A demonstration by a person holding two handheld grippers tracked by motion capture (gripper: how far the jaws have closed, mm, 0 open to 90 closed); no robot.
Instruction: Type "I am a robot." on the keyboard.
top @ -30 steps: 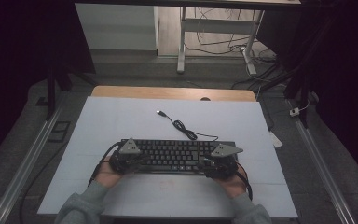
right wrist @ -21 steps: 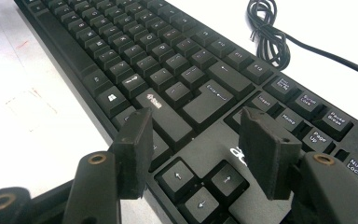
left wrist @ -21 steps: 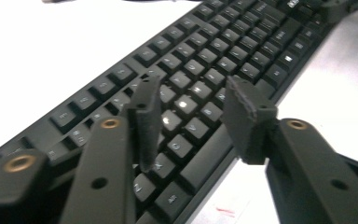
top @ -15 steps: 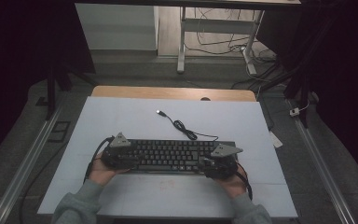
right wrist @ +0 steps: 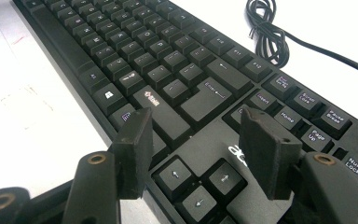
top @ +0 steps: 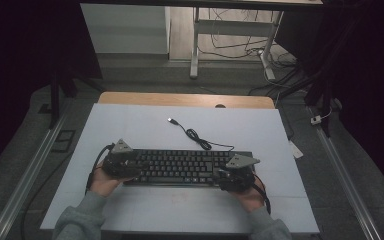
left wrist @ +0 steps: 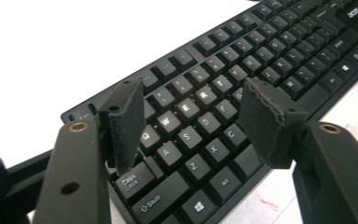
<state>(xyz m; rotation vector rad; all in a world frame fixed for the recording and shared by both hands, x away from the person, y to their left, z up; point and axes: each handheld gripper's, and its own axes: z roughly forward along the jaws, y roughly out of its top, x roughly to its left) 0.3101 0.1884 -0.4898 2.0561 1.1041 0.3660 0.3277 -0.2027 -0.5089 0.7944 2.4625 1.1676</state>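
Left tool (left wrist: pixel 193 123) with jaws apart, poised over the near left corner of the keyboard (left wrist: pixel 242 88), pads (left wrist: pixel 123 121) hanging above the Q-A-Caps Lock cluster with nothing between them. Right tool (right wrist: pixel 193 149) likewise spread, empty, hovering over the arrow keys and the bare patch bearing the maker's logo at the keyboard's right portion.

From the high view: left tool (top: pixel 121 161) at the keyboard's (top: pixel 187 166) left end, right tool (top: pixel 237 172) near its right end, one hand behind each, sleeves entering from the bottom edge. Long axis of the keyboard running left to right across the desk (top: pixel 145 127), parallel to the near edge, so each end lying directly under its own tool; neither hand clearly nearer than the other. Probably a two-ended grasp or shift in preparation, each tool needing to drop and close on a short edge.

Keyboard itself: black, full-size, flat on the pale desk surface, white legends on the keys, number pad at the right. Beyond it, the black cable (top: pixel 196 136) looping loosely toward the far side, ending in a free USB plug (top: pixel 171 120), unplugged, well apart from both tools.
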